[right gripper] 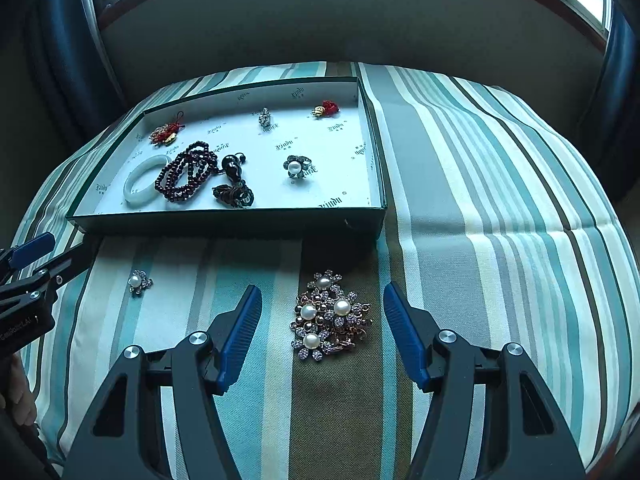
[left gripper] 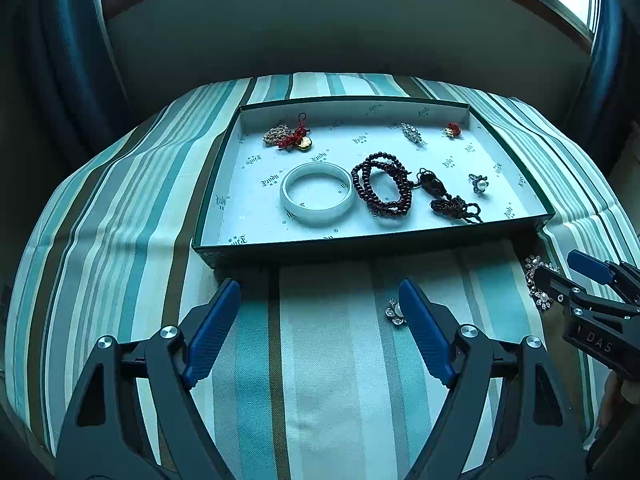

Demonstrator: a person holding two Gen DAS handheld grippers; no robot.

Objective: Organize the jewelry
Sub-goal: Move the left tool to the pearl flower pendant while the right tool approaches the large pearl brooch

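Observation:
A shallow green box [left gripper: 372, 238] [right gripper: 224, 222] with white lining holds a white bangle [left gripper: 318, 192] [right gripper: 140, 186], a dark red bead string [left gripper: 384, 190] [right gripper: 186, 176], a pearl flower ring [left gripper: 479, 184] [right gripper: 295, 167], red-and-gold charms [left gripper: 296, 140] and a crystal piece [left gripper: 412, 133]. On the striped cloth, a small pearl flower [left gripper: 396, 312] [right gripper: 139, 281] lies beside my open left gripper [left gripper: 320, 294]. A pearl flower cluster [right gripper: 330, 316] [left gripper: 540, 284] lies between the fingers of my open right gripper [right gripper: 322, 298].
The striped cloth [right gripper: 500, 200] covers a rounded table that drops off at all sides. A dark wall and windows stand behind. The right gripper body [left gripper: 596, 312] shows at the left view's right edge.

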